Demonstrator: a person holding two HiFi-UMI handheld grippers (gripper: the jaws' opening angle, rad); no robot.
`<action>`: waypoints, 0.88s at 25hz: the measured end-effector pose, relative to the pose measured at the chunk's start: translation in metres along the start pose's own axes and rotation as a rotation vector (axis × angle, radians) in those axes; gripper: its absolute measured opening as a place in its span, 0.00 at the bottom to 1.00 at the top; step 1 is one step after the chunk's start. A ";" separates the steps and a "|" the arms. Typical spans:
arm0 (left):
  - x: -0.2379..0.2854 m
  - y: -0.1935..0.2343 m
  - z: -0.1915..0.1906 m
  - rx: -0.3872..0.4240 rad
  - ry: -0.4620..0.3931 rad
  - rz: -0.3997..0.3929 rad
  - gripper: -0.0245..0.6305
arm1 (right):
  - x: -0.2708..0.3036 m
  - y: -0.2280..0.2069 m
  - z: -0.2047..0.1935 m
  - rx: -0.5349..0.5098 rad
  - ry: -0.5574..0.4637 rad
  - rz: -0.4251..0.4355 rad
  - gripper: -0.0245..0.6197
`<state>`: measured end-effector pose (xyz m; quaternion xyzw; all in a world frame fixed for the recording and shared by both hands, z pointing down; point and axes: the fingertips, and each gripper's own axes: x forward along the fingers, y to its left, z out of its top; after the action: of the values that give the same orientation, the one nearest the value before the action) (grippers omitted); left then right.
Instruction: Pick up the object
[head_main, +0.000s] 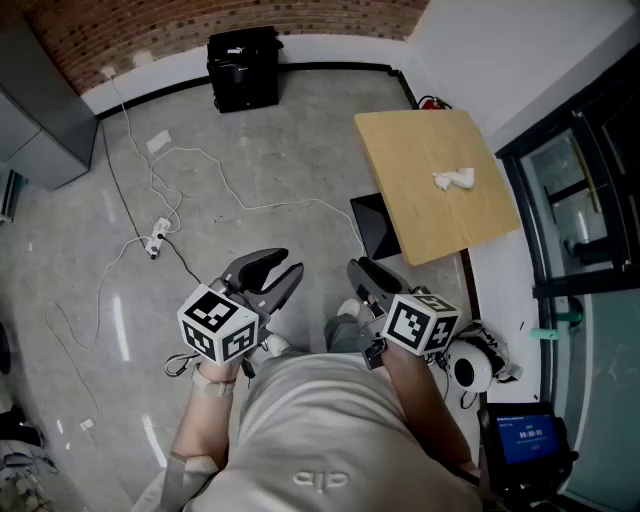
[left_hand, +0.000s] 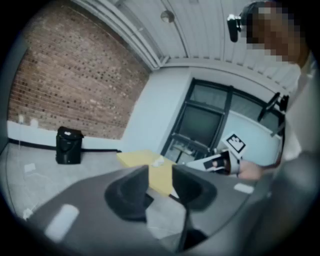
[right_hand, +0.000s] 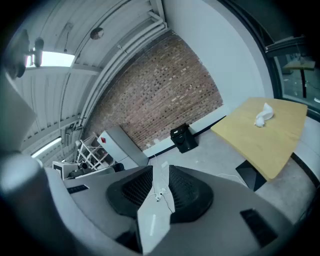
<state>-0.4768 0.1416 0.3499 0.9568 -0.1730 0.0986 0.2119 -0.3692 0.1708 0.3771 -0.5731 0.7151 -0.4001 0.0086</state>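
1. The wooden table (head_main: 420, 170) stands at the right of the concrete floor (head_main: 250, 150), close to a white wall and a dark-framed window (head_main: 575, 210); it carries only one thing.
2. The white crumpled wad (head_main: 453, 180), cloth or paper I cannot tell, lies on the table top toward its window-side edge; nothing touches it.
3. The left gripper (head_main: 291, 260) hangs over the floor, well apart from the table on the side away from the window; its jaws stand slightly parted with nothing between them, only floor and the table's near corner showing through the gap.
4. The right gripper (head_main: 358, 268) hangs just off the table's near corner, short of the top; its jaws are clenched as far as they go and hold nothing.
5. A dark flat base plate (head_main: 375, 225) lies on the floor under the table's near edge.
6. A black case (head_main: 243, 68) sits against the skirting of the brick wall (head_main: 200, 20), across the floor from the table.
7. A white cable (head_main: 250, 205) trails over the floor from the table's base side to a power strip (head_main: 155, 240), farther from the table than the left gripper.
8. A grey cabinet (head_main: 40, 110) stands against the brick wall, on the far side of the black case from the table.
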 end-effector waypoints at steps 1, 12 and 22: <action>0.011 -0.004 -0.003 0.009 0.013 -0.007 0.24 | -0.004 -0.012 0.002 0.001 -0.005 -0.007 0.19; 0.202 -0.050 -0.013 0.075 0.231 -0.061 0.31 | -0.024 -0.196 0.082 -0.206 0.150 -0.056 0.20; 0.388 -0.086 -0.010 -0.036 0.324 -0.107 0.31 | -0.024 -0.357 0.159 -0.358 0.269 -0.081 0.20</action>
<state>-0.0888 0.1067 0.4286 0.9322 -0.0871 0.2371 0.2593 0.0040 0.0933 0.4662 -0.5350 0.7459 -0.3398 -0.2048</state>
